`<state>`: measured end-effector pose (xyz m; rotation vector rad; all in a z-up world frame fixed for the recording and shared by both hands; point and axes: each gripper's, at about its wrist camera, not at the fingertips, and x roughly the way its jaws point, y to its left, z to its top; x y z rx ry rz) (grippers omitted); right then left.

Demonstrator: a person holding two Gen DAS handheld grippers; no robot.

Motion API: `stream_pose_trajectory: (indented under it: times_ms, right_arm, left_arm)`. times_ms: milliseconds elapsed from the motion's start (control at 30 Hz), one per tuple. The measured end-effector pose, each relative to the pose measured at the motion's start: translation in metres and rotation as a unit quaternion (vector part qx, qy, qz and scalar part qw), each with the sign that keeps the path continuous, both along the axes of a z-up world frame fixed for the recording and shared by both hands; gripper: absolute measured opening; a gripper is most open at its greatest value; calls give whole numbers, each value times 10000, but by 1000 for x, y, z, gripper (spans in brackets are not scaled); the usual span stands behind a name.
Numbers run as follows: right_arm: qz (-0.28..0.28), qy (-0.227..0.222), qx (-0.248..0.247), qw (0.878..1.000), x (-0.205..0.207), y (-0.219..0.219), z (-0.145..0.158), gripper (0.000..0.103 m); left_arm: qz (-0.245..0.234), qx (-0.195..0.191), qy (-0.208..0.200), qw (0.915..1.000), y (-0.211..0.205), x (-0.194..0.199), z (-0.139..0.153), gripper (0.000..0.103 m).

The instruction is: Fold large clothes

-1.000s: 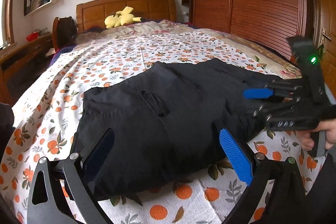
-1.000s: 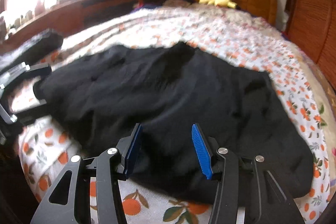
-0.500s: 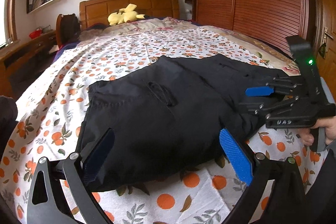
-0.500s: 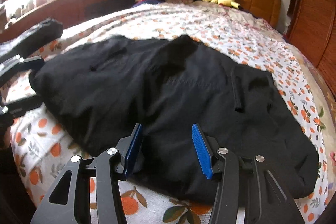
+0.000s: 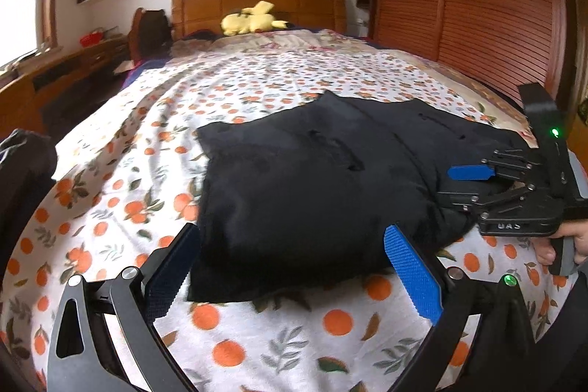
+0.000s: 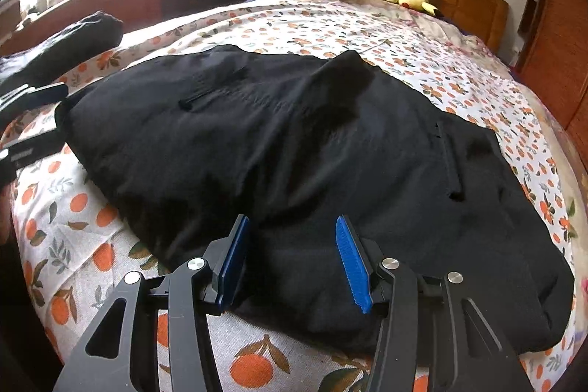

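Black garment (image 6: 294, 149) lies widthwise along the bed's (image 5: 257, 337) near edge. Right gripper (image 6: 290, 259) straddles its hem, jaws apart; left gripper (image 5: 294, 278) wide open off its left corner.

Both wrist views (low, close) share the black garment (image 5: 308, 193)

yellow plush toy (image 5: 251, 20) (by wooden headboard (image 5: 257, 0))
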<state>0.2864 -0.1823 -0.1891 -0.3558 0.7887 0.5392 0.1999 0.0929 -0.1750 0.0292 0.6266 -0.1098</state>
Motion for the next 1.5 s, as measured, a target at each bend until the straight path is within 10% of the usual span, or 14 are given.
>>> stream_pose_trajectory:
  times_ms: [267, 1167, 1300, 1500]
  right_arm:
    - [81, -37, -36, 10000, -3, 0, 1, 47]
    - [305, 65, 188, 9993, -7, -32, 15, 47]
    - [193, 2, 240, 9995, -6, -44, 20, 47]
    - [27, -52, 360, 9993, -3, -64, 25, 47]
  left_arm:
    - [515, 9, 43, 9987, 24, -4, 2, 63]
    - [1212, 150, 1122, 9861, 25, 16, -45, 49]
    - [1038, 44, 1145, 9880, 20, 17, -40, 17]
    - [1026, 172, 720, 9920, 7, 10, -2, 10]
